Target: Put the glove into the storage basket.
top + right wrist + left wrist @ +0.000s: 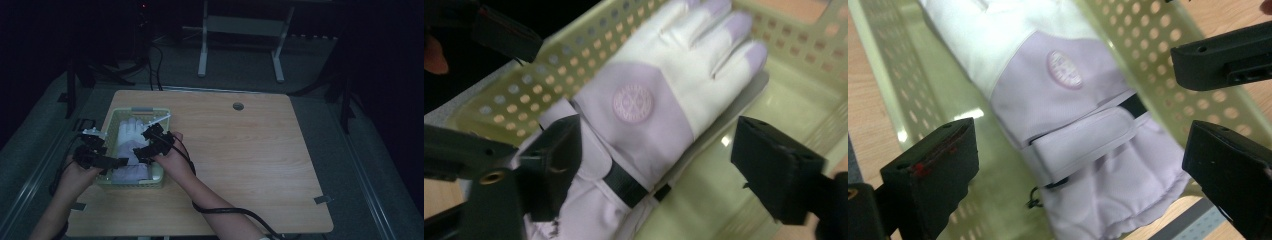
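Both my tongs are hanging over the basket (111,131) at the left of the high view, and the glove (131,150) is lying in it, fingers toward the top of the frame, cuff draped over the near rim. My left gripper (114,161) has its jaws spread wide; in the left gripper view they stand at lower left and far right with the glove (1068,115) between and below them, nothing pinched. My right gripper (146,144) is just as wide open; in the right gripper view one jaw sits at lower left over the cuff strap (624,186) and the other at far right over the bare basket floor (774,100), the glove (659,100) loose in the middle of the frame. So nothing in hand on either side. Now the risks, as I judge them: that cuff overhangs the rim at the bottom of the basket, so if I brush it with a jaw, the fabric could snag and drag the glove back out. The basket looks light and perforated; a jaw tip catching a hole in the wall (1158,45) could tip or slide it across the table (250,150). And my two tongs are close together at the near rim, so they could clip one another there.
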{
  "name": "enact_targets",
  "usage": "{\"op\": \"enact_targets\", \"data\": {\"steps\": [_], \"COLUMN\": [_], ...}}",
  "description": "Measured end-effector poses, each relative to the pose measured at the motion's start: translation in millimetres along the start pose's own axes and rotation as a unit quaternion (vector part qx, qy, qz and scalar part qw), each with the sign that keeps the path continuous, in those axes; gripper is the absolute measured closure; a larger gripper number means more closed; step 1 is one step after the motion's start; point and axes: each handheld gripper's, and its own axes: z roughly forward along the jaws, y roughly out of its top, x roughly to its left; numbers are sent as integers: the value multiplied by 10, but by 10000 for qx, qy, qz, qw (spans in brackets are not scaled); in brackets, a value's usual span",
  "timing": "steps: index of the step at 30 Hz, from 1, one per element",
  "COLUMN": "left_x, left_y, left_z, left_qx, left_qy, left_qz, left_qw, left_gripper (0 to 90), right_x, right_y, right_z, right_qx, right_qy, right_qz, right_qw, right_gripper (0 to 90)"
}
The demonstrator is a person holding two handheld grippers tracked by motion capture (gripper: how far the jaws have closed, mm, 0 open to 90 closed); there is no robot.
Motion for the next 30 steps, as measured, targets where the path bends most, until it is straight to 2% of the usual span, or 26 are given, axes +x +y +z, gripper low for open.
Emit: {"op": "enact_targets", "data": {"steps": [2,5,10,13,19,21,25,27,30], "left_x": [-13,-43,-231,-340,-544,-607,-732,-752,-792], "left_y": [4,-1,-31,-47,-42,-34,-11,-8,-2], "left_z": [-2,-6,-16,12,73,95,144,153,199], "left_qx": [-110,-395,-663,-651,-675,-701,-725,-757,-827], "left_qy": [1,-174,-4,-72,-261,-393,-489,-468,-565], "left_qz": [-87,-237,1,89,237,243,362,379,363], "left_qw": [9999,9988,9978,9978,9971,9965,9955,9953,9943], "left_gripper": [19,20,20,20,20,20,20,20,20], "right_x": [-15,-28,-102,-127,-155,-173,-262,-305,-420], "right_y": [4,-5,-30,-51,-98,-123,-184,-205,-264], "right_z": [-26,-89,-202,-276,-389,-440,-520,-545,-602], "right_qx": [-11,-41,-132,-200,-275,-294,-306,-309,-244], "right_qy": [55,54,46,121,103,68,-54,-25,-12], "right_qz": [-9,-107,-89,-94,-164,-179,-199,-138,-93], "right_qw": [10000,9999,9999,9997,9994,9994,9993,9994,9997], "right_gripper": [185,173,171,155,142,142,142,142,144]}}
